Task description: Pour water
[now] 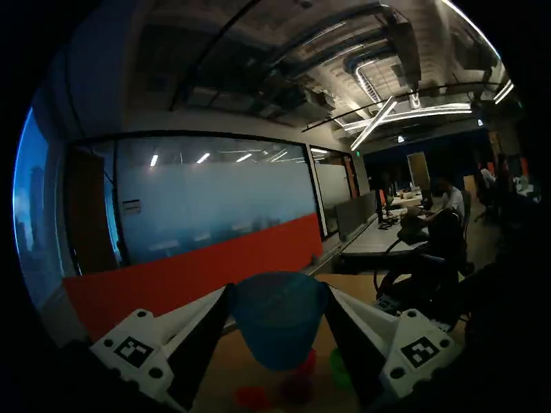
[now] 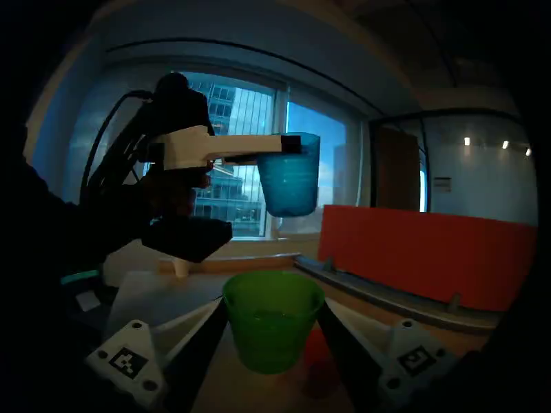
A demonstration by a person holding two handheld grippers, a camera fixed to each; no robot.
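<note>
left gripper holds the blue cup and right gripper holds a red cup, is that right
Not quite. The right gripper holds a green cup, not a red one; the right gripper view shows it. The left gripper does hold the blue cup.

The right gripper (image 2: 273, 308) clamps an upright green cup (image 2: 273, 334) over the desk (image 2: 220, 375). Toward the desk's far edge, the left gripper (image 2: 290, 144) holds a blue cup (image 2: 289, 180) high and upright.
</note>
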